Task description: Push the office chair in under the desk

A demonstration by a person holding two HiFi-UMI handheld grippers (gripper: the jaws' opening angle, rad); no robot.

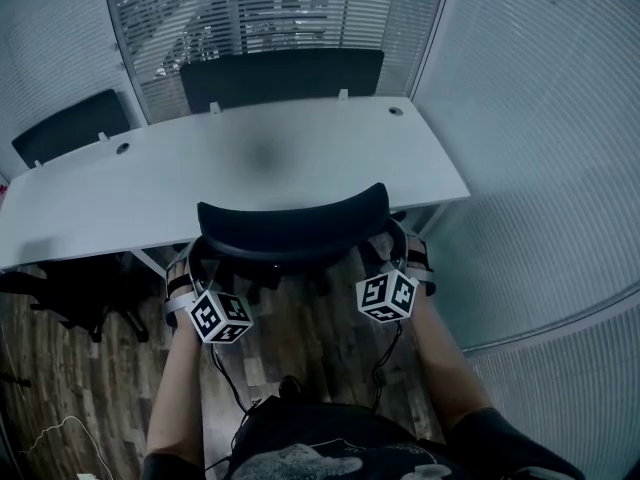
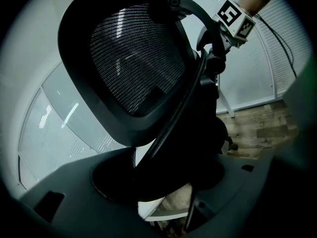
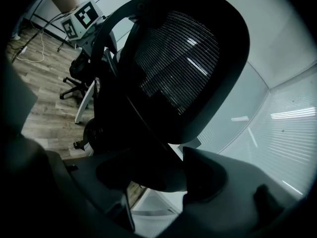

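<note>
Head view: office chair (image 1: 290, 226) centred at 6 o'clock edge of desk (image 1: 150, 183), backrest top meeting it. left gripper (image 1: 188, 270) and right gripper (image 1: 402, 254) each clamped on chair's rear strut (image 2: 177, 105). Judgement: push evenly toward 12 o'clock, no swivel, ease off as backrest closes on desk.

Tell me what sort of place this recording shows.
Most likely an office, perhaps a meeting room: a long white desk, a mesh-backed office chair at it, another dark chair across it, and slatted blinds behind.

Black office chair (image 1: 290, 233) at white desk (image 1: 150, 193)
</note>
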